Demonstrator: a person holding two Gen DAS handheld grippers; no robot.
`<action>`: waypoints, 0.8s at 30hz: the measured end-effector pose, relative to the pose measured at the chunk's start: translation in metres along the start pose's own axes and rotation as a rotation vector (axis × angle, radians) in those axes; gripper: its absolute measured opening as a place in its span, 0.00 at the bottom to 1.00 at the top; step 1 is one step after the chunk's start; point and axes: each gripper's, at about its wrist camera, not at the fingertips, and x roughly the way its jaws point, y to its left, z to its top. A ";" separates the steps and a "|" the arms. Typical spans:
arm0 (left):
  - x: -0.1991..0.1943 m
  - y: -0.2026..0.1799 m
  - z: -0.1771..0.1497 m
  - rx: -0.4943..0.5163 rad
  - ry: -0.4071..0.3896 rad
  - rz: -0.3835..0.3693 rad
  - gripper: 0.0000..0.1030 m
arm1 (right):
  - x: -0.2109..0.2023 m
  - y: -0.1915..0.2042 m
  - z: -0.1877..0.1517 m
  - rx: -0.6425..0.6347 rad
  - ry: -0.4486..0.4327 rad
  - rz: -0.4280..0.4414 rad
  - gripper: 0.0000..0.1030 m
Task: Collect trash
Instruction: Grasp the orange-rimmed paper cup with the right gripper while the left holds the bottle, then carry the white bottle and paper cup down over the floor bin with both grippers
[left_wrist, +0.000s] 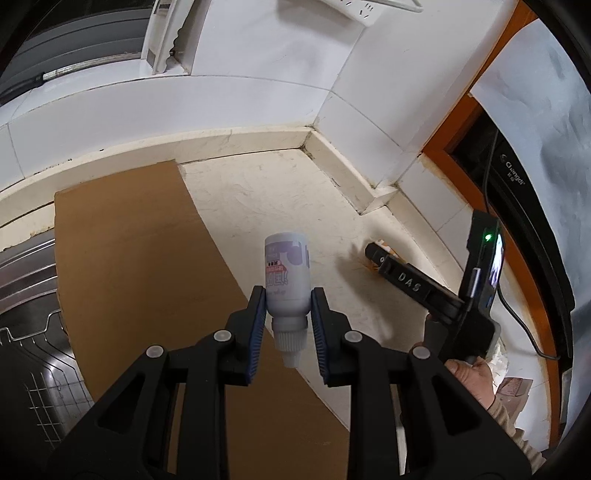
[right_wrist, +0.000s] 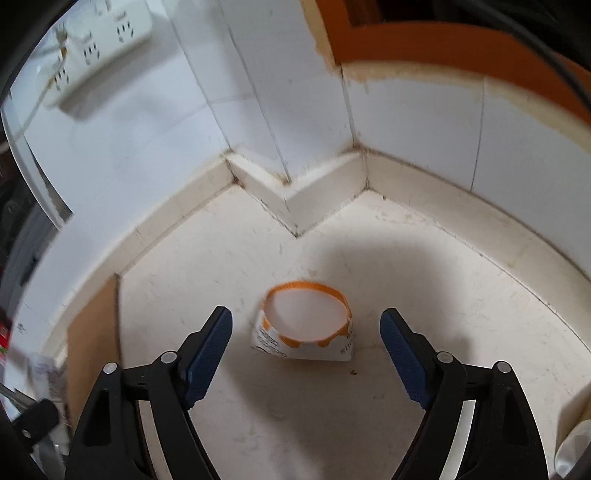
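Left wrist view: the left gripper (left_wrist: 288, 314) is clenched on a small white bottle (left_wrist: 286, 277), its blue-padded fingers (left_wrist: 258, 317) pressing the bottle's shoulder just above the ribbed cap, which points back toward the camera. Beneath the bottle lies a brown cardboard sheet (left_wrist: 147, 258) on the cream table (left_wrist: 266, 195); a metal sink (left_wrist: 26, 295) shows at the left edge. Only this view shows the right gripper (left_wrist: 380, 254) from outside, with the hand (left_wrist: 472, 380) that carries it.

Right wrist view: the right gripper (right_wrist: 306, 339) is released, fingers (right_wrist: 208, 354) spread wide with nothing between the pads. Just ahead of them stands an orange-rimmed paper cup (right_wrist: 306, 332), mouth open, on the table (right_wrist: 424, 266) near the tiled wall corner (right_wrist: 291, 210). A power strip (right_wrist: 99, 48) hangs upper left.
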 end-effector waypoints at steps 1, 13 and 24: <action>0.001 0.001 0.000 -0.001 0.000 0.001 0.20 | 0.003 0.000 -0.002 -0.010 0.005 -0.005 0.72; -0.025 -0.007 -0.013 0.019 0.001 0.002 0.20 | -0.041 0.006 -0.021 0.012 0.015 0.040 0.56; -0.112 -0.038 -0.072 0.095 0.001 -0.012 0.20 | -0.196 0.006 -0.100 0.021 0.000 0.192 0.56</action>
